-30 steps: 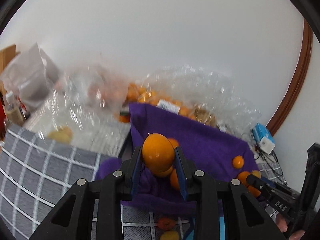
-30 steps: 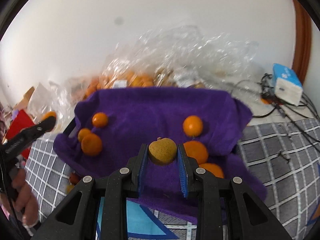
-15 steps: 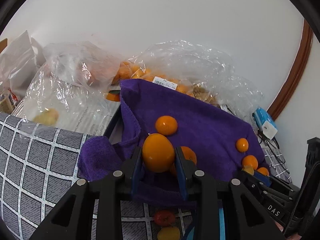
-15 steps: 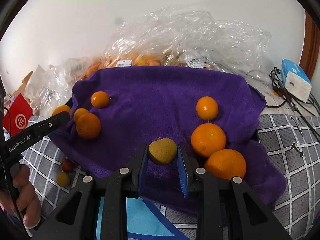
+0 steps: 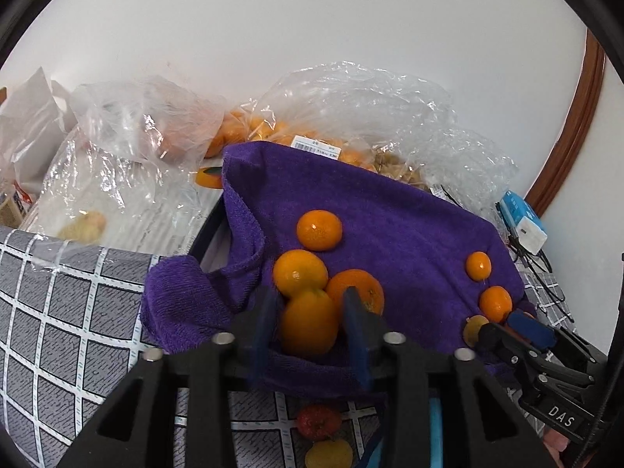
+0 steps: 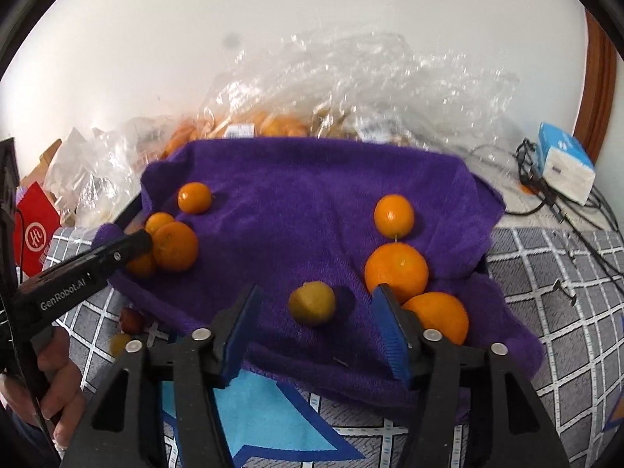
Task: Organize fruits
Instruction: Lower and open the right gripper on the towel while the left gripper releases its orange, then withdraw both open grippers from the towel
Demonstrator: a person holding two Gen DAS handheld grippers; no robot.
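Purple towel (image 6: 312, 210) covers the table. Right gripper (image 6: 316, 327) jaws, just opening, stand apart around a yellowish fruit (image 6: 312, 303). Left gripper (image 5: 312, 331) jaws, just loosening, flank an orange (image 5: 309, 321), at nine o'clock from it.

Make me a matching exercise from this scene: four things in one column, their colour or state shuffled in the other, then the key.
Things:
1. towel
2. small fruit between the right hand-held gripper's fingers
3. box by the cables
4. bags behind the towel

Descriptions:
A. clear plastic
B. blue and white
C. purple
D. dull yellow, lying loose on the towel

Pairs: 1-C, 2-D, 3-B, 4-A
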